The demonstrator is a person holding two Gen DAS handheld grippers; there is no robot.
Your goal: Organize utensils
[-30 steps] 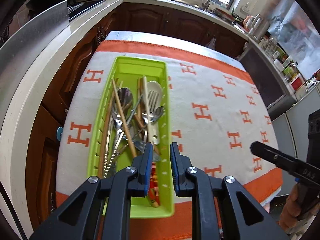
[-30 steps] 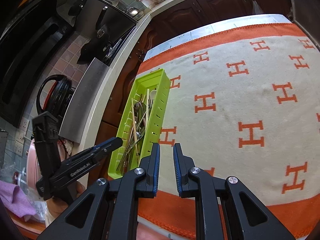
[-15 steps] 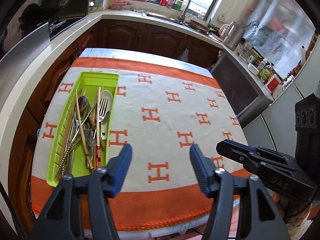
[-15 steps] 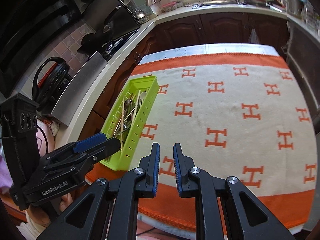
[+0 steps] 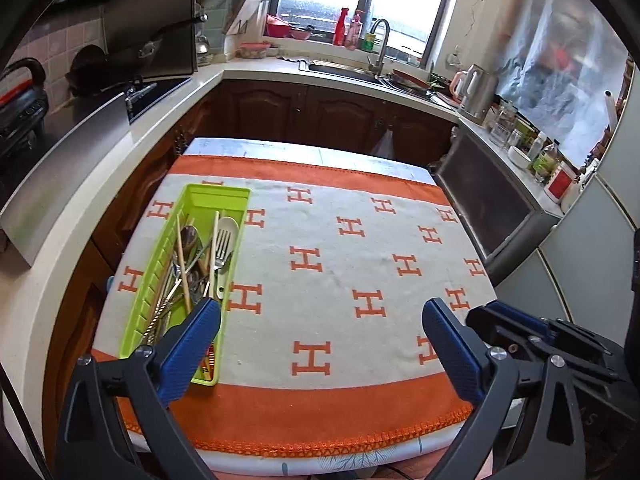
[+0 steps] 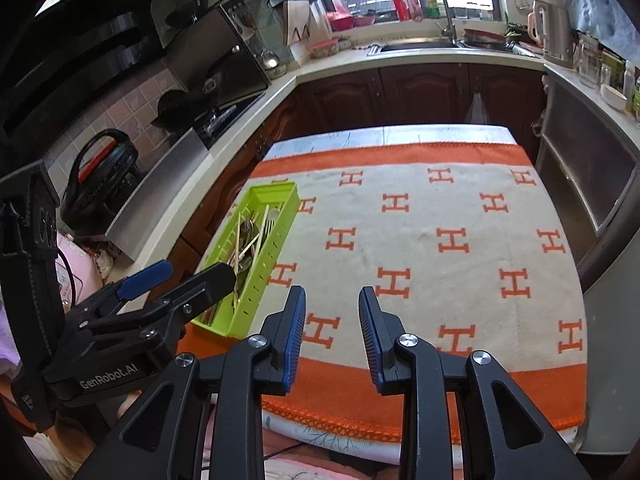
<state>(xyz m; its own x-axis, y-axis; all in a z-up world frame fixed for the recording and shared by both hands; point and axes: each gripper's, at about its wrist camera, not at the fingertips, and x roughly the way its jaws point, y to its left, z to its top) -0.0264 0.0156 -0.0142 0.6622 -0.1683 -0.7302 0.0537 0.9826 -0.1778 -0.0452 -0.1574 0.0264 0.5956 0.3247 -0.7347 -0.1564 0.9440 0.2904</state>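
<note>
A lime-green slotted tray lies along the left side of the table and also shows in the right wrist view. It holds a heap of utensils: metal spoons, a fork, wooden chopsticks and a white spoon. My left gripper is wide open and empty, held back above the table's near edge, its left finger beside the tray's near end. It shows from the side in the right wrist view. My right gripper is partly open and empty above the near orange border.
The table wears a cream blanket with orange H marks and orange borders. Dark wood cabinets and a counter wrap the left and far sides, with a sink at the back. A grey appliance stands right of the table.
My left gripper has opened from nearly shut to wide and drawn back from over the tray. My right gripper has opened a little and also pulled back and tilted up.
</note>
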